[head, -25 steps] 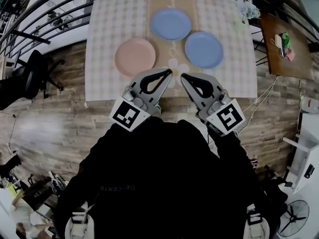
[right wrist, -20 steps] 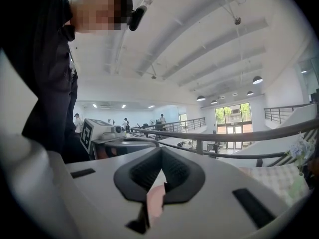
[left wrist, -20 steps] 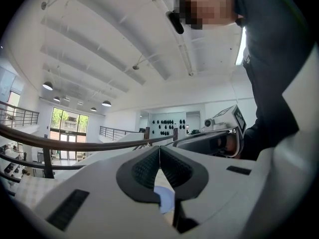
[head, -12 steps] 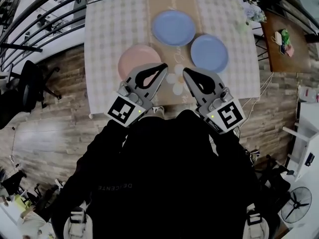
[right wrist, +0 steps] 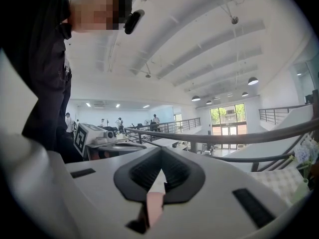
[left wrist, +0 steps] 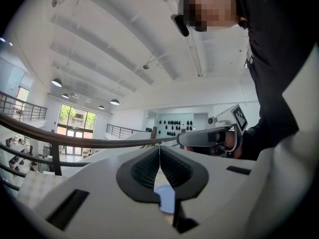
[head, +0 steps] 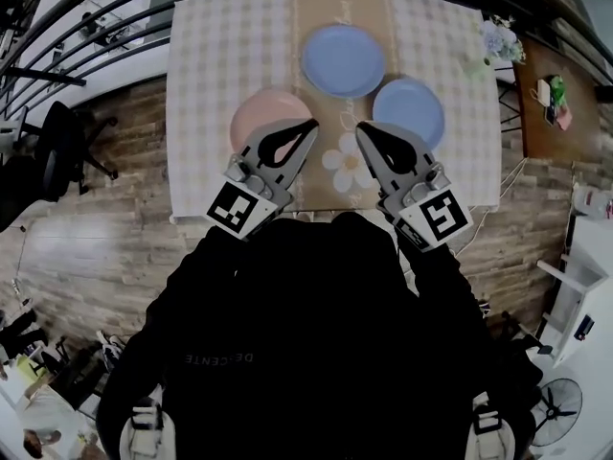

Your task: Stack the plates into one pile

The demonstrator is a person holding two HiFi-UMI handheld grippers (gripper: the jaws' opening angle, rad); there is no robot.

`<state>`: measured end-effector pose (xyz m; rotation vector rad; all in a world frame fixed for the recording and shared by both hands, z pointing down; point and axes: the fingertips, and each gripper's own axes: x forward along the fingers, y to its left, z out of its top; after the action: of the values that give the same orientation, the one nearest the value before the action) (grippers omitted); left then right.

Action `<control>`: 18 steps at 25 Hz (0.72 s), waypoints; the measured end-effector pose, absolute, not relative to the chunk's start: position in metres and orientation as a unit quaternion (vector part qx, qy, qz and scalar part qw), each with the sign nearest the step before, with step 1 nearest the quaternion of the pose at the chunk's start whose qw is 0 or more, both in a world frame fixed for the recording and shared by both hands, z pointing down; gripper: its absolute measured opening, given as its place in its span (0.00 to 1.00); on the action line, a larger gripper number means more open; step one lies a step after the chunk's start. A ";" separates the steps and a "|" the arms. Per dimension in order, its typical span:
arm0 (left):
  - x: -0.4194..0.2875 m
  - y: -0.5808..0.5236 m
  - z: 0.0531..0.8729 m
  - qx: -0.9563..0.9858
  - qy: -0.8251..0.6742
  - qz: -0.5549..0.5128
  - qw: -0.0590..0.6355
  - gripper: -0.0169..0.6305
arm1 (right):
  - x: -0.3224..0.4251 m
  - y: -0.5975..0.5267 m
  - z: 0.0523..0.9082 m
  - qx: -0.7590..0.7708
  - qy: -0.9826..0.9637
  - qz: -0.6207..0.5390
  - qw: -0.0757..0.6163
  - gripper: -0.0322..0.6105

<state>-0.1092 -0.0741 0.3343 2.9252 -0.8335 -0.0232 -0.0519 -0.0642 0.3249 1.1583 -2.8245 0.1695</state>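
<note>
Three plates lie on the checked tablecloth (head: 211, 56): a pink plate (head: 259, 121) at the near left, a blue plate (head: 343, 60) at the far middle and a second blue plate (head: 410, 111) at the right. My left gripper (head: 311, 126) hovers shut and empty over the pink plate's near right part and hides it. My right gripper (head: 364, 129) is shut and empty over the beige runner, just left of the right blue plate. In the left gripper view the pads (left wrist: 172, 171) meet, with blue showing below them. The right gripper view shows its pads (right wrist: 174, 172) pressed together.
A vase of flowers (head: 500, 38) stands at the table's far right corner. A small wooden side table (head: 565, 113) with items is to the right, a black chair (head: 57, 142) to the left. Curved railing bars cross the top. Each gripper appears in the other's view.
Both grippers have moved forward from the table's near edge over the cloth. The left one now overlaps the pink plate. Both jaws stay shut.
</note>
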 end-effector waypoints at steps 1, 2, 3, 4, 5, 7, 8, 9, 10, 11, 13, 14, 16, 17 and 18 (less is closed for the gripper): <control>-0.109 -0.077 0.334 0.959 -0.280 -0.007 0.047 0.06 | -0.052 -0.068 0.324 0.373 -0.925 0.053 0.042 0.06; -0.110 -0.079 0.334 0.957 -0.286 -0.007 0.047 0.06 | -0.053 -0.071 0.324 0.368 -0.928 0.052 0.041 0.06; -0.110 -0.081 0.334 0.955 -0.291 -0.007 0.047 0.06 | -0.054 -0.074 0.323 0.363 -0.929 0.054 0.040 0.06; -0.111 -0.083 0.333 0.954 -0.297 -0.007 0.047 0.06 | -0.054 -0.077 0.323 0.358 -0.931 0.057 0.040 0.06; -0.111 -0.085 0.333 0.952 -0.302 -0.007 0.046 0.06 | -0.055 -0.079 0.324 0.353 -0.933 0.057 0.042 0.06; -0.111 -0.090 0.332 0.949 -0.311 -0.006 0.042 0.06 | -0.056 -0.085 0.325 0.342 -0.937 0.054 0.045 0.06; -0.111 -0.092 0.333 0.949 -0.314 -0.006 0.040 0.06 | -0.057 -0.087 0.326 0.339 -0.938 0.054 0.045 0.06; -0.112 -0.093 0.334 0.948 -0.316 -0.006 0.040 0.06 | -0.058 -0.089 0.328 0.335 -0.939 0.057 0.046 0.06; -0.113 -0.094 0.336 0.947 -0.319 -0.005 0.039 0.06 | -0.059 -0.090 0.333 0.331 -0.940 0.060 0.050 0.06; -0.114 -0.095 0.339 0.945 -0.324 -0.003 0.038 0.06 | -0.060 -0.092 0.340 0.327 -0.941 0.062 0.057 0.06; -0.118 -0.099 0.347 0.942 -0.335 0.004 0.036 0.06 | -0.065 -0.095 0.351 0.318 -0.943 0.069 0.065 0.06; -0.121 -0.100 0.351 0.939 -0.341 0.007 0.035 0.06 | -0.068 -0.097 0.355 0.314 -0.944 0.074 0.067 0.06; -0.125 -0.102 0.360 0.934 -0.354 0.013 0.036 0.06 | -0.074 -0.098 0.365 0.306 -0.946 0.077 0.075 0.06; -0.128 -0.102 0.364 0.932 -0.360 0.015 0.038 0.06 | -0.076 -0.099 0.370 0.303 -0.947 0.078 0.079 0.06; -0.131 -0.102 0.367 0.930 -0.364 0.015 0.040 0.06 | -0.080 -0.100 0.374 0.301 -0.947 0.080 0.082 0.06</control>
<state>-0.1312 -0.1023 0.3669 2.8512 -1.1160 0.0450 -0.0797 -0.0995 0.3743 0.9006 -2.8278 0.2401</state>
